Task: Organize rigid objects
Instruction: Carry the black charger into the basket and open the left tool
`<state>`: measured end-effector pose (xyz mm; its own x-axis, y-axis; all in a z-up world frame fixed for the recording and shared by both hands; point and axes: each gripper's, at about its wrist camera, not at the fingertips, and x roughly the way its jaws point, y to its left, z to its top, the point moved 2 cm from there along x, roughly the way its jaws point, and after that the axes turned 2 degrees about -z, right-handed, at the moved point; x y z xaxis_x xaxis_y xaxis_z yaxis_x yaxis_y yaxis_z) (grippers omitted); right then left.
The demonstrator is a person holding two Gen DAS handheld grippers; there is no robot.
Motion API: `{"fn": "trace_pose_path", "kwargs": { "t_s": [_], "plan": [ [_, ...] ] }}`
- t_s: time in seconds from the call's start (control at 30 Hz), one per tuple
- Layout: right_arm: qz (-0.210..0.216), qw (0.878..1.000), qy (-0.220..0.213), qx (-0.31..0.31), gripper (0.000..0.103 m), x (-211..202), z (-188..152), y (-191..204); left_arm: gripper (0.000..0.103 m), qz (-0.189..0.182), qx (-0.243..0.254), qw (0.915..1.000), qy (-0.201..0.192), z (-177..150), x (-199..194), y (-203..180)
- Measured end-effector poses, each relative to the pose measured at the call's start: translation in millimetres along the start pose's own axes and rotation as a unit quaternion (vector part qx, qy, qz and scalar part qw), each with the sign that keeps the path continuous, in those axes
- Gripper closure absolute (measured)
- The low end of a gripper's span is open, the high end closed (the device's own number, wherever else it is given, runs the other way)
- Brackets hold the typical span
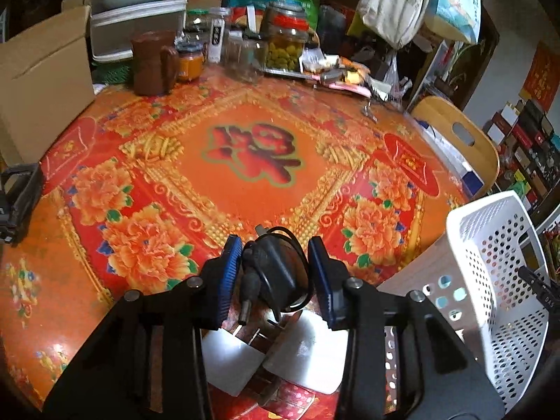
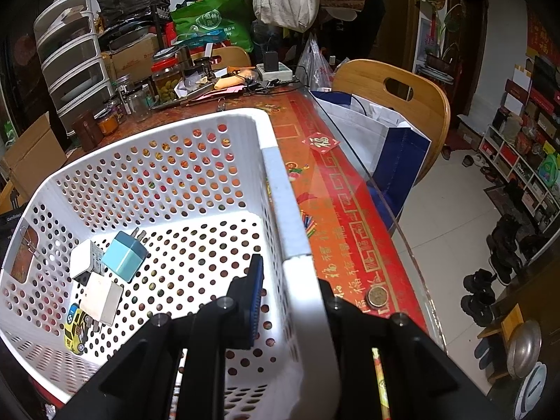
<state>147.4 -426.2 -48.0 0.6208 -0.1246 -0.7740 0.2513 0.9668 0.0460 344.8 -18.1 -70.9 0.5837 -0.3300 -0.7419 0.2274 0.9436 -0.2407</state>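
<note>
L tongs [image 1: 274, 273] clenched on black power adapter [image 1: 280, 266] w/ wound cord, just above worktop [image 1: 245, 133]; R tongs [image 2: 290, 301] clamped on white basket [image 2: 280, 189] rim; adapter prob light, stiff, smooth-sided, so grip body, not loose cord.

Left gripper [image 1: 274, 262]: entered the left wrist view from 6 o'clock, pitched downward, fingertips toward 12 o'clock. Blue ribbed pads [image 1: 229, 276] stood at 9 and 3 o'clock of a black power adapter [image 1: 276, 266], clamped on it.

Right gripper [image 2: 297, 280]: entered the right wrist view from 6 o'clock, pitched downward. Jaws closed on the wall of a white basket [image 2: 276, 189], one finger inside, one outside.
</note>
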Motion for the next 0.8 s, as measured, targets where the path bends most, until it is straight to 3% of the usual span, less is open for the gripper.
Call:
{"fn": "trace_pose_path", "kwargs": {
  "t_s": [0.4,0.8],
  "plan": [
    [0.006,1.0,-0.002,-0.002,0.085,0,1,0,0.066,0.018,0.022,0.9987,-0.042,19,-58,-19],
    [0.011,1.0,-0.003,0.0,0.085,0,1,2,0.066,0.019,0.093,0.992,-0.082,41,-129,-98]
  ]
}}
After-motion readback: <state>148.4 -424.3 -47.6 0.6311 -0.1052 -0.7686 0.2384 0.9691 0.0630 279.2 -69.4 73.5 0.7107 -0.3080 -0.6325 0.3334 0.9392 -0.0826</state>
